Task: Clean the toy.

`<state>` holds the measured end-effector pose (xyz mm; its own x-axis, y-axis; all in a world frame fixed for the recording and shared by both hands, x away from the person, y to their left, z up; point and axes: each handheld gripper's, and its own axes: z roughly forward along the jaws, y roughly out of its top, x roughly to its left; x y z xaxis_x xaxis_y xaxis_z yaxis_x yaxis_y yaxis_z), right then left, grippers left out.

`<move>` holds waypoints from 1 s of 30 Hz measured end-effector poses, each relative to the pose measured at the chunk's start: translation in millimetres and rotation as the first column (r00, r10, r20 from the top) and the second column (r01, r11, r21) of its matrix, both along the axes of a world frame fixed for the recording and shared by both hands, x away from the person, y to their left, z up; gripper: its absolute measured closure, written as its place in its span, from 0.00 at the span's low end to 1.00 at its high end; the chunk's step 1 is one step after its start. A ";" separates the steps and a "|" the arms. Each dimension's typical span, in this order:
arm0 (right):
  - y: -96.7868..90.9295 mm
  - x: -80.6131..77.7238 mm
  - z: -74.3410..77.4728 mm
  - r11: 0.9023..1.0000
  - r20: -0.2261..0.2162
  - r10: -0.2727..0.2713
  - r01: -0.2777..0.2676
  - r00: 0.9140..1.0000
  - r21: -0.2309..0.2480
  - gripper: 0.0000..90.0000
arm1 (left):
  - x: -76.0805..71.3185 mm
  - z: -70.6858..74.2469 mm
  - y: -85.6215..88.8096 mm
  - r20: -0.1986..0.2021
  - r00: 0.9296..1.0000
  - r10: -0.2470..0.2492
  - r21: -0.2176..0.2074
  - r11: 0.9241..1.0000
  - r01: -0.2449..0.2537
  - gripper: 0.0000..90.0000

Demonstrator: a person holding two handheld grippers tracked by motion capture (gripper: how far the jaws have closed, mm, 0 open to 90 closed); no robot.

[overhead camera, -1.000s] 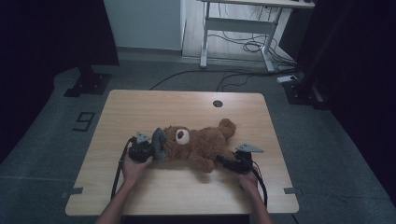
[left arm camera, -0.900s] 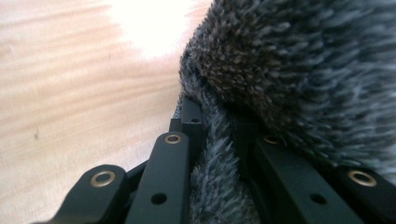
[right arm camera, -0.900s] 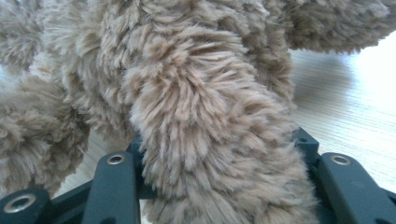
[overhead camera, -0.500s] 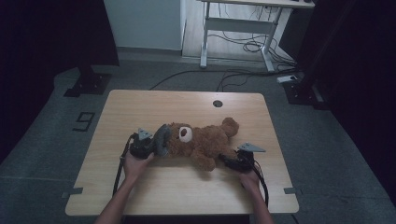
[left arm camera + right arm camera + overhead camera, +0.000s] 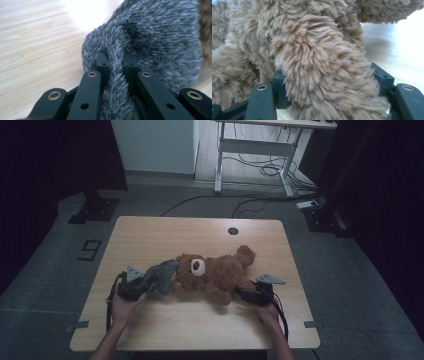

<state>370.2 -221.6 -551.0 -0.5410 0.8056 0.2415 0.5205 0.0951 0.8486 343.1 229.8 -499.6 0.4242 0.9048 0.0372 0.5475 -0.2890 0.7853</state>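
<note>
My left fingers (image 5: pixel 113 63) are clamped nearly shut on a fold of the grey hat (image 5: pixel 159 276), which sits at the left end of the teddy bear (image 5: pixel 215 272), against its head. The bear lies on its side near the middle of the desk (image 5: pixel 165 232).

My right fingers (image 5: pixel 332 82) have just been opening; they stand wide around the bear's leg (image 5: pixel 322 75), and I cannot tell whether the pads press on it.

Risk, as I judge it: with the right hold loosening, a pull on the hat may drag the whole bear leftward instead of freeing the hat. The thin pinch of fabric could also slip out.

Count: one bear, one hat, one desk, two grippers.
</note>
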 end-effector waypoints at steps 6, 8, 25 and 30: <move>0.7 -0.7 0.0 1.000 -0.004 -0.007 0.007 1.000 0.006 0.38 | -17.3 -1.1 13.2 -0.014 1.000 -0.009 0.014 1.000 0.009 0.87; 0.6 -0.9 0.2 1.000 -0.005 -0.006 0.006 1.000 0.008 0.38 | -24.8 -3.3 17.7 -0.029 0.999 -0.013 0.019 1.000 0.014 0.87; 0.7 -1.2 -0.3 1.000 -0.014 -0.019 0.019 1.000 0.017 0.33 | -56.5 -27.8 54.0 -0.168 0.985 -0.032 0.057 0.997 0.042 0.62; -0.3 -1.7 0.7 1.000 -0.012 -0.018 0.018 1.000 0.018 0.32 | -55.7 -17.4 49.2 -0.141 0.989 -0.051 0.058 0.997 0.060 0.45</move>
<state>368.5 -221.9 -550.4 -0.5238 0.8104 0.2624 0.5316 0.0702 0.8441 287.4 279.0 -517.0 0.4784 0.8776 0.0300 0.6319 -0.3677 0.6823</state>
